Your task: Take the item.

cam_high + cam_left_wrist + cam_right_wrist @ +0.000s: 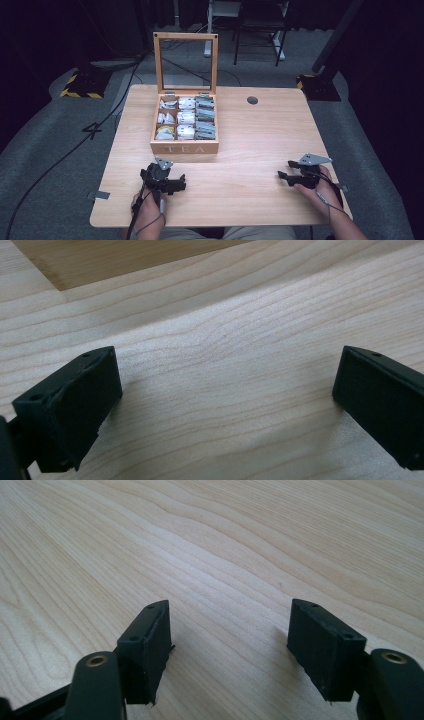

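Landmark: tea box (184,146), lid up.
Left gripper (176,181): just before box front, nearer; jaws apart, empty.
Right gripper (285,169): well right of box; jaws apart, empty.

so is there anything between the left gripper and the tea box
Nothing: in the high view only bare table separates the left gripper from the tea box.

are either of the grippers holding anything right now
Nothing is held: the left gripper and right gripper both stand open over bare table.
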